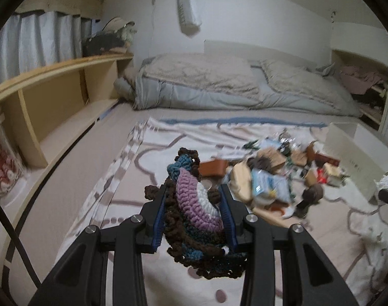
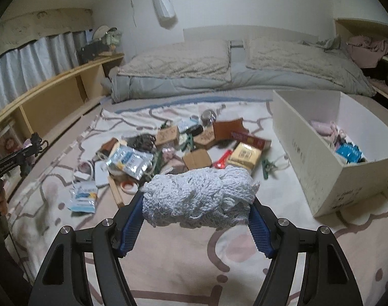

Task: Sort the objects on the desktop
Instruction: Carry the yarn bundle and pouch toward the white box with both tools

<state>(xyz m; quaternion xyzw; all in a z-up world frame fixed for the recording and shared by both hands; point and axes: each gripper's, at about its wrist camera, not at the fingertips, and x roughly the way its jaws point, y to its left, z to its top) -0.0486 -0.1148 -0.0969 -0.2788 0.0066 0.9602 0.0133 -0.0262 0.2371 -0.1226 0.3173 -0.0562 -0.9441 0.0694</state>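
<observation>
A white open-topped box [image 2: 319, 158] sits on the bedspread at the right of the right wrist view, its long side wall turned toward the camera; inside lie a pale pink knitted piece [image 2: 324, 128] toward the back and a blue packet [image 2: 348, 153] toward the near end. In the left wrist view the same box [image 1: 352, 153] shows only at the right edge, its contents hidden. The surface is a bed covered by a cream spread [image 2: 183, 250] with pinkish-brown looping lines, and a heap of small objects [image 2: 183, 145] lies across its middle: cardboard boxes, silvery blue-printed pouches, a red box, a tan pack, a green clip and a roll of tape among them. Behind the heap are two grey pillows [image 2: 178, 58] on a folded grey quilt against a white wall, a wooden shelf unit [image 1: 53, 97] runs along the left under a grey curtain, and clothes are piled in a recess at the far right. The left gripper [image 1: 194, 204] is nearly closed, its blue pads squeezing a crocheted piece [image 1: 194, 204] in brown, teal, mauve and white, which hangs clear of the spread, left of the heap. The right gripper [image 2: 197, 204] stands fairly wide, its pads pressed against the two ends of a bundled white crocheted net [image 2: 199, 196], held above the spread in front of the heap and left of the box.
</observation>
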